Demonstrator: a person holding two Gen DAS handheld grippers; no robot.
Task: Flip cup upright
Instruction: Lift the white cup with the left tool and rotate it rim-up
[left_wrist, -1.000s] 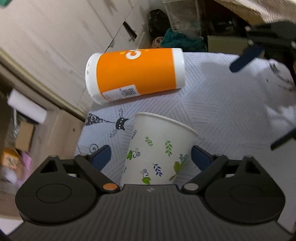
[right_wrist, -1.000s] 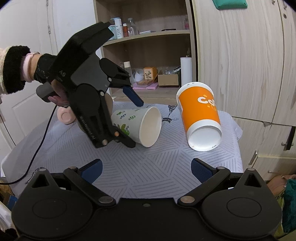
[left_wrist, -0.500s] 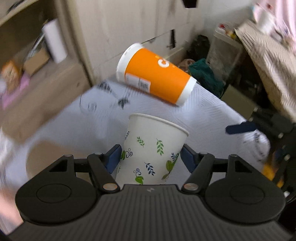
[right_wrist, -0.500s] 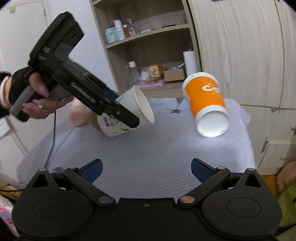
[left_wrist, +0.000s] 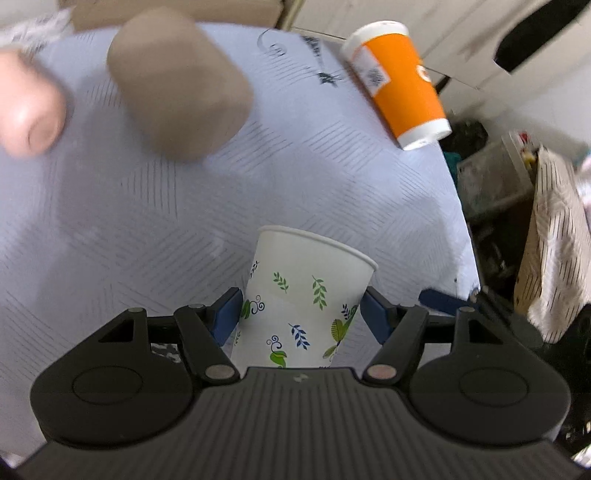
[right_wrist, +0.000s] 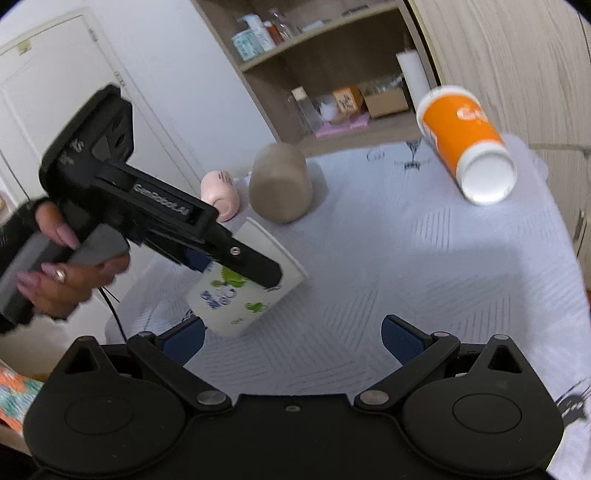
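Note:
A white paper cup with a leaf print (left_wrist: 303, 295) sits between the blue pads of my left gripper (left_wrist: 301, 317), which is shut on its sides. In the right wrist view the same cup (right_wrist: 243, 295) is held tilted above the tablecloth, mouth up and to the right, with the left gripper (right_wrist: 236, 273) clamped across it. My right gripper (right_wrist: 291, 338) is open and empty, low in front of the cup.
An orange and white cup (left_wrist: 400, 79) lies on its side at the far right of the table (right_wrist: 406, 258). A brown cup (right_wrist: 280, 182) and a pink cup (right_wrist: 221, 195) lie at the back. Shelves and cabinets stand behind the table.
My left gripper has closed on the leaf-print cup, lifted it off the cloth and turned it from lying sideways toward mouth-up. The right gripper has stayed open.

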